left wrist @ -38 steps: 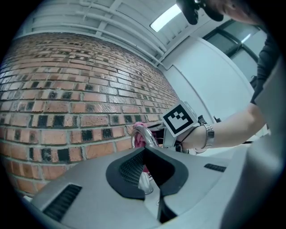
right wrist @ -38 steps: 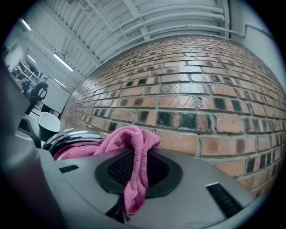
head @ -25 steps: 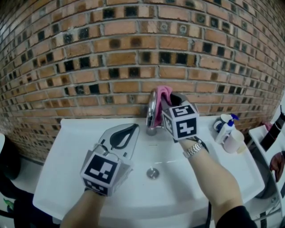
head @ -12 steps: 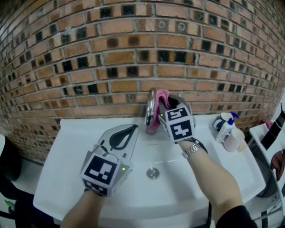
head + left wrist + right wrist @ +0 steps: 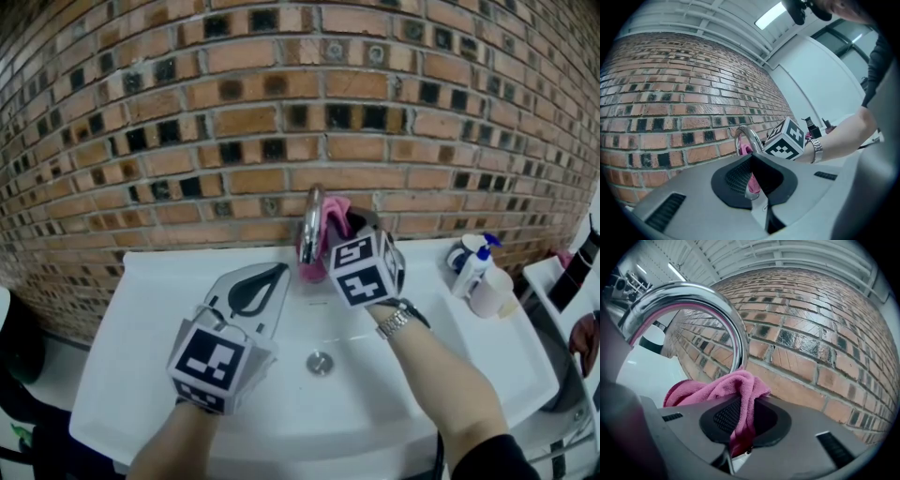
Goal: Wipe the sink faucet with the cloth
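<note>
Below the faucet (image 5: 311, 225), the white sink (image 5: 141, 375) spreads wide. In front of the faucet, your left gripper (image 5: 267, 279) hovers pressed together, empty. Just right of it, your right gripper (image 5: 740, 437) pinches the pink cloth (image 5: 717, 387) beside the chrome. The cloth looks soft and light and probably slides easily, so take a thick fold.

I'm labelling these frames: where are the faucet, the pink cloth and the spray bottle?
faucet (image 5: 308, 230), head view, chrome spout
pink cloth (image 5: 736, 383), right gripper view, bunched top fold
spray bottle (image 5: 473, 277), head view, white body
</note>
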`<state>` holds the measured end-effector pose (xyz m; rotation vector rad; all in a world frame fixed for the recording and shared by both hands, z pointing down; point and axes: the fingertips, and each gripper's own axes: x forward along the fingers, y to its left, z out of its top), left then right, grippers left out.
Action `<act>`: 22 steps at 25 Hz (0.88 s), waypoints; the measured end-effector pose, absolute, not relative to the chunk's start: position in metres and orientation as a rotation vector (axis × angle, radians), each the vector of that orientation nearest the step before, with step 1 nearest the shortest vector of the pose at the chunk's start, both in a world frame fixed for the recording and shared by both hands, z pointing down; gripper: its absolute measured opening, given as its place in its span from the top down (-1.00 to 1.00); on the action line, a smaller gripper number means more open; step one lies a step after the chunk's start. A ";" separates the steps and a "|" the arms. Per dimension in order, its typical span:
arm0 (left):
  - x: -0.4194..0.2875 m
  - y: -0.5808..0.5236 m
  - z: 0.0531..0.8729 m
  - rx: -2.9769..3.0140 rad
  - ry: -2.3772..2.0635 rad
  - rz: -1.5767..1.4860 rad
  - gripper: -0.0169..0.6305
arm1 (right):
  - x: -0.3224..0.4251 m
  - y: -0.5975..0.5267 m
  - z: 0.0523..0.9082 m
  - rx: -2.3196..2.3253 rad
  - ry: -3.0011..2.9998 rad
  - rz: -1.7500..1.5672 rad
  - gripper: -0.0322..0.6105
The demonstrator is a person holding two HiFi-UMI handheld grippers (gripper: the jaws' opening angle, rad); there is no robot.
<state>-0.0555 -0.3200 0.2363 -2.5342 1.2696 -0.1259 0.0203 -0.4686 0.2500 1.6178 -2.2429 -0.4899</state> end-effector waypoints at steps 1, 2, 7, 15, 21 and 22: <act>-0.055 -0.320 0.237 -2.531 1.256 -0.132 0.93 | 0.020 -0.467 0.252 1.615 -2.223 -0.507 0.74; -0.054 -0.320 0.238 -2.532 1.248 -0.136 0.93 | 0.019 -0.466 0.254 1.611 -2.207 -0.522 0.74; -0.053 -0.319 0.238 -2.525 1.236 -0.141 0.93 | 0.016 -0.460 0.267 1.574 -2.172 -0.540 0.74; -0.053 -0.319 0.240 -2.534 1.237 -0.145 0.93 | 0.010 -0.448 0.286 1.530 -2.147 -0.577 0.74; -0.050 -0.319 0.243 -2.528 1.225 -0.155 0.93 | 0.013 -0.440 0.304 1.509 -2.147 -0.540 0.74; -0.050 -0.320 0.244 -2.530 1.225 -0.157 0.93 | 0.015 -0.440 0.308 1.504 -2.146 -0.526 0.74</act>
